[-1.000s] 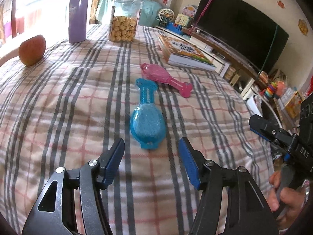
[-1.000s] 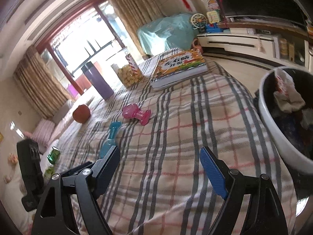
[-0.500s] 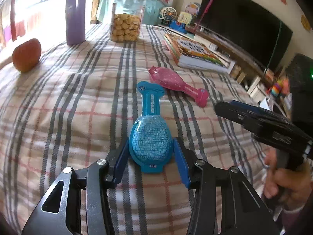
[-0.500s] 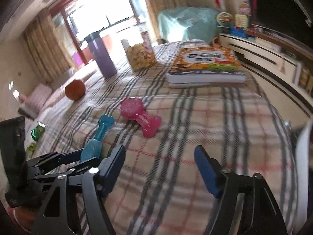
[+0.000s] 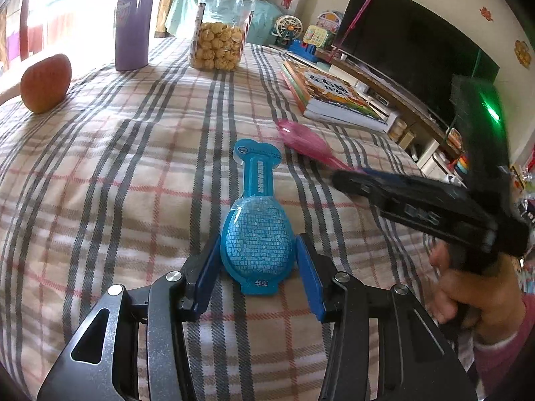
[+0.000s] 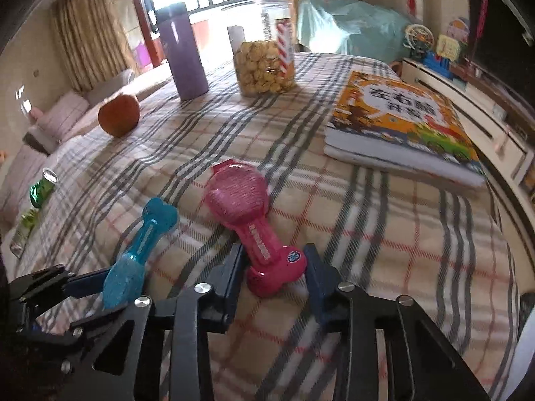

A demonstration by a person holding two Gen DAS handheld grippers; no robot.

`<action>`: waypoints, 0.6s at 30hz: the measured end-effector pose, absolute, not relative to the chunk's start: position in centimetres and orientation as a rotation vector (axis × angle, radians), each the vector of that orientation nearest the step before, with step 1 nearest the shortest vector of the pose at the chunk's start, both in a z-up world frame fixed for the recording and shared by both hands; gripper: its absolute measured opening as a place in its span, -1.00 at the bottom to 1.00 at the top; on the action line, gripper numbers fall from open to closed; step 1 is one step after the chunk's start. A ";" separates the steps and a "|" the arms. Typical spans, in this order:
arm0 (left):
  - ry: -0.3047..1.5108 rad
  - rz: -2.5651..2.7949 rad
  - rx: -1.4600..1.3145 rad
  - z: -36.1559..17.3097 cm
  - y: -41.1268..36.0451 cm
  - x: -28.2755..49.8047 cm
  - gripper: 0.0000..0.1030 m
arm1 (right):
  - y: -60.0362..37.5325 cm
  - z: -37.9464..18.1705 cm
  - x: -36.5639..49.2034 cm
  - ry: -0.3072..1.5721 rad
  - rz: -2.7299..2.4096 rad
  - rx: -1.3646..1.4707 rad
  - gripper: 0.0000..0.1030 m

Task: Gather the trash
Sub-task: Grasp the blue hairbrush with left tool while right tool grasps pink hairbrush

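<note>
1. Left hand-held gripper [image 5: 257,257]: angled down at the desk [image 5: 140,167], blue pads tight against both sides of the blue wrapper's [image 5: 257,234] wide end – gripping it.
2. Right hand-held gripper [image 6: 272,272]: also angled down, jaws have just been closing; they now bracket the narrow end of the pink wrapper [image 6: 245,210], pads touching or nearly so, firm clamp can't be confirmed. A hand [image 5: 468,287] holds its grip.
3. Both wrappers: bulb-and-neck shaped plastic packets, glittery print, lying flat on the plaid cloth, side by side near the front edge.
4. Clear jar [image 6: 264,63] at the far end, about half full of yellow biscuits; purple tumbler [image 6: 184,56] beside it, lid on.
</note>
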State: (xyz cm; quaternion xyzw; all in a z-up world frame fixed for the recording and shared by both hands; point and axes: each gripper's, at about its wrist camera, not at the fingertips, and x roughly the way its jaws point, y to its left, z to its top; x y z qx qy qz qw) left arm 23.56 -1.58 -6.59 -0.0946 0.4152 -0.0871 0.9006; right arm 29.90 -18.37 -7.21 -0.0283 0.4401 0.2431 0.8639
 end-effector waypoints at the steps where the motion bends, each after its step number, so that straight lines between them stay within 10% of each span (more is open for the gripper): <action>1: 0.859 -0.180 -0.196 -6.6 -1.6 23.6 -0.14 | -19.3 -7.1 29.1 0.920 0.503 -0.031 -0.33; 18: 0.874 -0.218 -0.138 -6.3 -3.4 19.4 -0.12 | -28.7 -6.8 18.0 0.888 0.352 0.232 -0.27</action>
